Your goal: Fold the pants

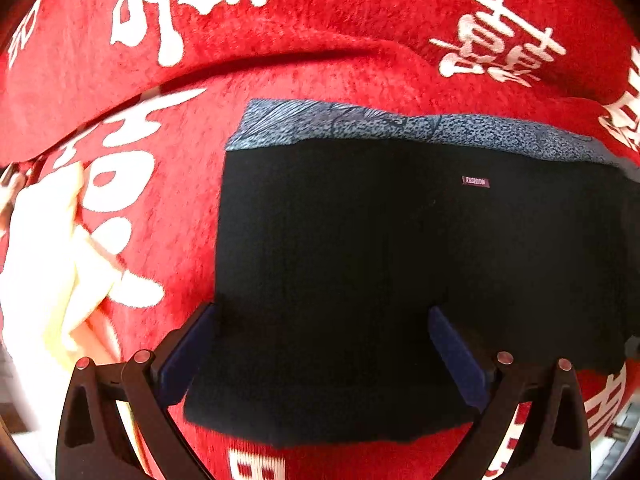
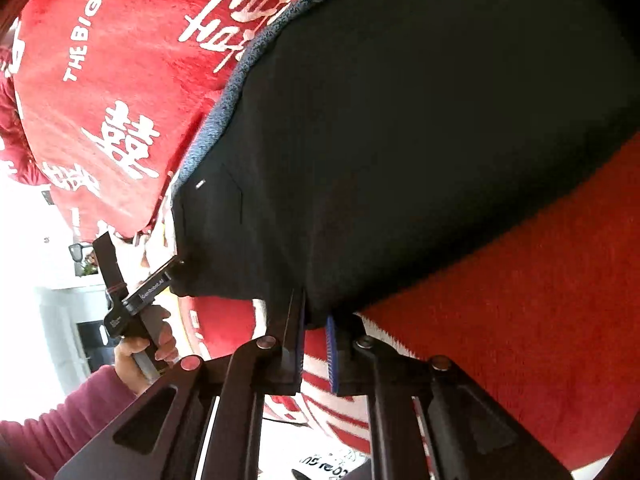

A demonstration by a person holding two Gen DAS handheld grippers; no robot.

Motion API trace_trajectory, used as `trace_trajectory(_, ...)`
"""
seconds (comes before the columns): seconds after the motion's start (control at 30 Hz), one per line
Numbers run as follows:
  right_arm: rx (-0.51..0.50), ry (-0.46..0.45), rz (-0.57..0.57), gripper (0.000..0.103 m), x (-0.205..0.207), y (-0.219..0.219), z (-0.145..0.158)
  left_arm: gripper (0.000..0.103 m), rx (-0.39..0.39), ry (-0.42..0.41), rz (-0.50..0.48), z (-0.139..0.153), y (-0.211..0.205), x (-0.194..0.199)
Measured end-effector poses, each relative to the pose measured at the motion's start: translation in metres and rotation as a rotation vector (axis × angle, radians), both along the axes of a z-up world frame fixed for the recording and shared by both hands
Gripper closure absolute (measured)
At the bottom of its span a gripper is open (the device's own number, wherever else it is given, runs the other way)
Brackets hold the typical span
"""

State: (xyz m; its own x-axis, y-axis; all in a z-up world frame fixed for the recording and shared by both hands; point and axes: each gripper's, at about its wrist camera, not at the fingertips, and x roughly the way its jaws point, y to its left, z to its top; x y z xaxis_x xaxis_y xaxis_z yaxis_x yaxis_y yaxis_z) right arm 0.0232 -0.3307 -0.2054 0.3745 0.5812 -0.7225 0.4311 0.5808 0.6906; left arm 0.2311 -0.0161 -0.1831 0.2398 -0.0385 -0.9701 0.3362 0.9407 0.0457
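Note:
Black pants [image 1: 380, 260] lie flat on a red blanket, with a small "FASHION" label [image 1: 475, 181] on top. A blue-grey patterned garment [image 1: 360, 124] shows under their far edge. My left gripper [image 1: 322, 316] is open, its two blue-padded fingers spread over the near part of the pants. In the right wrist view the black pants [image 2: 400, 140] fill the upper middle. My right gripper [image 2: 314, 320] is nearly closed, pinching the pants' near edge between its fingers. The left gripper [image 2: 140, 292] and the hand holding it show at the left of this view.
The red blanket [image 1: 320, 40] with white characters covers the surface and has a raised fold at the back. A pale yellow cloth [image 1: 48, 272] lies at the left. A pink sleeve [image 2: 60, 412] shows in the right wrist view's lower left.

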Motion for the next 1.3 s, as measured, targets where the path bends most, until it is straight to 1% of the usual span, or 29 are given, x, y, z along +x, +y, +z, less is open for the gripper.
trace_trajectory(0.07, -0.006, 0.021, 0.030, 0.091, -0.004, -0.004, 0.009, 0.000, 0.031, 0.005, 0.023, 0.008, -0.001, -0.006)
trace_trajectory(0.1, -0.019, 0.033, 0.047, 0.091, -0.006, -0.006, 0.014, 0.000, 0.026, 0.001, 0.030, 0.016, -0.003, -0.011)
trace_trajectory(0.13, -0.052, 0.037, 0.068, 0.092, -0.010, -0.011, 0.021, 0.000, 0.008, -0.005, 0.026, 0.025, -0.009, -0.018)
trace_trajectory(0.2, -0.140, 0.015, 0.087, 0.091, -0.018, -0.028, 0.040, 0.000, -0.017, -0.026, -0.008, 0.040, -0.026, -0.032)
trace_trajectory(0.23, -0.206, 0.000, 0.091, 0.091, -0.020, -0.040, 0.053, 0.000, -0.042, -0.039, -0.034, 0.047, -0.041, -0.040)
trace_trajectory(0.27, -0.250, -0.012, 0.091, 0.091, -0.019, -0.049, 0.059, 0.000, -0.072, -0.040, -0.053, 0.051, -0.057, -0.047)
trace_trajectory(0.33, -0.367, -0.040, 0.092, 0.089, -0.010, -0.069, 0.072, 0.000, -0.129, -0.017, -0.082, 0.051, -0.085, -0.054)
trace_trajectory(0.37, -0.401, -0.046, 0.095, 0.087, -0.004, -0.077, 0.075, 0.000, -0.156, -0.007, -0.100, 0.048, -0.103, -0.058)
trace_trajectory(0.4, -0.433, -0.049, 0.095, 0.087, 0.002, -0.084, 0.076, 0.000, -0.166, -0.006, -0.116, 0.044, -0.123, -0.061)
trace_trajectory(0.43, -0.473, -0.055, 0.093, 0.085, 0.010, -0.094, 0.075, 0.000, -0.170, -0.004, -0.132, 0.039, -0.142, -0.065)
trace_trajectory(0.47, -0.496, -0.052, 0.100, 0.083, 0.015, -0.098, 0.071, 0.000, -0.173, 0.001, -0.144, 0.035, -0.153, -0.066)
trace_trajectory(0.5, -0.528, -0.027, 0.113, 0.083, 0.016, -0.104, 0.065, 0.000, -0.155, 0.008, -0.161, 0.026, -0.167, -0.071)
trace_trajectory(0.53, -0.561, 0.027, 0.129, 0.084, 0.020, -0.105, 0.055, 0.000, -0.122, 0.014, -0.176, 0.018, -0.176, -0.078)
trace_trajectory(0.57, -0.548, 0.074, 0.138, 0.083, 0.017, -0.109, 0.042, 0.000, -0.083, 0.035, -0.197, 0.006, -0.183, -0.087)
trace_trajectory(0.6, -0.529, 0.021, 0.099, 0.084, 0.007, -0.112, 0.043, 0.000, -0.093, 0.024, -0.195, 0.004, -0.180, -0.094)
trace_trajectory(0.63, -0.519, 0.015, 0.093, 0.083, 0.002, -0.113, 0.042, 0.000, -0.108, 0.000, -0.182, 0.006, -0.176, -0.100)
trace_trajectory(0.77, -0.508, 0.006, 0.097, 0.084, -0.013, -0.111, 0.041, 0.000, -0.106, 0.022, -0.182, 0.008, -0.169, -0.107)
trace_trajectory(0.83, -0.483, 0.017, 0.091, 0.084, -0.018, -0.114, 0.040, 0.000, -0.078, 0.026, -0.192, 0.011, -0.172, -0.106)
trace_trajectory(0.9, -0.438, 0.049, 0.079, 0.083, -0.021, -0.119, 0.042, 0.000, -0.043, 0.025, -0.199, 0.019, -0.178, -0.103)
trace_trajectory(0.93, -0.431, 0.051, 0.072, 0.083, -0.025, -0.119, 0.046, 0.000, -0.051, 0.017, -0.195, 0.026, -0.181, -0.101)
trace_trajectory(1.0, -0.443, 0.004, 0.061, 0.083, -0.030, -0.121, 0.059, 0.000, -0.087, -0.015, -0.171, 0.038, -0.183, -0.093)
trace_trajectory(1.03, -0.482, -0.031, 0.066, 0.075, -0.027, -0.122, 0.070, 0.000, -0.106, -0.031, -0.155, 0.044, -0.186, -0.084)
trace_trajectory(1.07, -0.509, -0.049, 0.071, 0.061, -0.023, -0.124, 0.075, 0.000, -0.117, -0.041, -0.140, 0.048, -0.189, -0.074)
trace_trajectory(1.1, -0.538, -0.068, 0.077, 0.056, -0.013, -0.128, 0.080, 0.000, -0.117, -0.051, -0.127, 0.049, -0.193, -0.066)
trace_trajectory(1.13, -0.547, -0.077, 0.080, 0.054, -0.005, -0.131, 0.081, 0.000, -0.106, -0.067, -0.106, 0.048, -0.198, -0.055)
trace_trajectory(1.2, -0.557, -0.085, 0.086, 0.054, 0.021, -0.138, 0.080, 0.000, -0.082, -0.089, -0.056, 0.042, -0.209, -0.035)
trace_trajectory(1.3, -0.546, -0.098, 0.101, 0.054, 0.060, -0.142, 0.070, 0.000, -0.059, -0.082, 0.039, 0.026, -0.217, -0.009)
